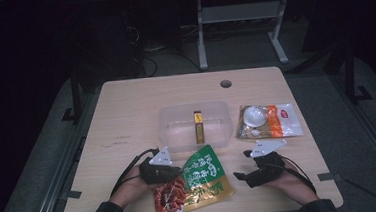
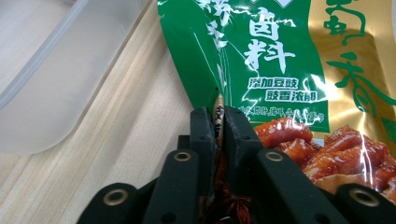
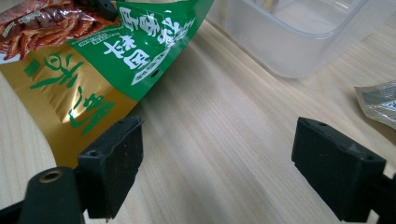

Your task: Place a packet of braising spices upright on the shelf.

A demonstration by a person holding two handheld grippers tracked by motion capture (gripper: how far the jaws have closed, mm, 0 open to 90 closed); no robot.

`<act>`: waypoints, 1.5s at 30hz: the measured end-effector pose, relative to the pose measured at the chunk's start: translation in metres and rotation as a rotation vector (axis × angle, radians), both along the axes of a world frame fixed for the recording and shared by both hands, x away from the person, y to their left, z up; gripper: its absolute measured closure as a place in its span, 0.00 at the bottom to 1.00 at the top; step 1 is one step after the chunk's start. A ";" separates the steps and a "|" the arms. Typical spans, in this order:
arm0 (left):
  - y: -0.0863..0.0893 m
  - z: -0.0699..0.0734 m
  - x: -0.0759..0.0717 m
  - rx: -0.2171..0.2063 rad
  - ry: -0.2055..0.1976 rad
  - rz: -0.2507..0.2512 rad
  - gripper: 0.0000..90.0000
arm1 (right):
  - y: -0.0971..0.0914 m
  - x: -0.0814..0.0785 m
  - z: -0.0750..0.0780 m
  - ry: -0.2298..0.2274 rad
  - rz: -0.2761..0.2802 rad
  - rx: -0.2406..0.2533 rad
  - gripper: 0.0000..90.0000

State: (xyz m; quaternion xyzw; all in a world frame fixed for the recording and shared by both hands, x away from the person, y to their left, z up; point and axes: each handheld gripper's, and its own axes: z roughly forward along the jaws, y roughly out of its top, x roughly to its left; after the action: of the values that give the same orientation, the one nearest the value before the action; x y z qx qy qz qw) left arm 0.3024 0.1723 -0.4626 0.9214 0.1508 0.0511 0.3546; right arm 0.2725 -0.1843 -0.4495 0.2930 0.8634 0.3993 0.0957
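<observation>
A flat food packet (image 1: pixel 196 183), green and gold with a picture of red meat, lies near the table's front edge. My left gripper (image 1: pixel 178 173) comes at it from the left and is shut on its left edge. In the left gripper view the two jaws pinch that edge of the packet (image 2: pixel 280 60) between the fingertips of the left gripper (image 2: pixel 218 116). My right gripper (image 1: pixel 241 164) rests on the table just right of the packet and stands open. In the right gripper view the right gripper (image 3: pixel 217 154) has bare wood between its jaws, with the packet (image 3: pixel 93 60) ahead at the left.
A clear plastic tub (image 1: pixel 178 132) stands behind the packet at the table's middle, with a small yellow box (image 1: pixel 198 125) inside it. An orange and white packet (image 1: pixel 270 121) lies to the tub's right. The tub's wall (image 3: pixel 299 42) is close ahead of the right gripper.
</observation>
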 end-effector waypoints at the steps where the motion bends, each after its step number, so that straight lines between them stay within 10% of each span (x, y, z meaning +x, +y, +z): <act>1: 0.000 0.000 0.000 0.000 0.000 0.000 0.94 | 0.000 0.000 0.000 -0.002 0.003 -0.001 0.18; 21: 0.021 0.018 0.000 -0.189 0.064 0.042 1.00 | 0.000 0.001 0.000 0.000 0.002 -0.004 0.18; 30: 0.039 0.038 0.000 -0.328 0.031 0.125 1.00 | 0.000 0.002 -0.001 0.012 0.007 0.007 0.17; 45: 0.053 0.070 0.013 -0.423 -0.054 0.273 1.00 | 0.019 0.000 0.008 0.061 0.059 0.123 0.16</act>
State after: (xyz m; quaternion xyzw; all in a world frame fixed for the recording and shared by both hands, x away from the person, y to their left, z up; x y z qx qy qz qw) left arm 0.3158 0.2250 -0.3923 0.7961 0.2715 0.0901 0.5333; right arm 0.2730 -0.1653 -0.4411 0.2847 0.8482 0.4450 0.0394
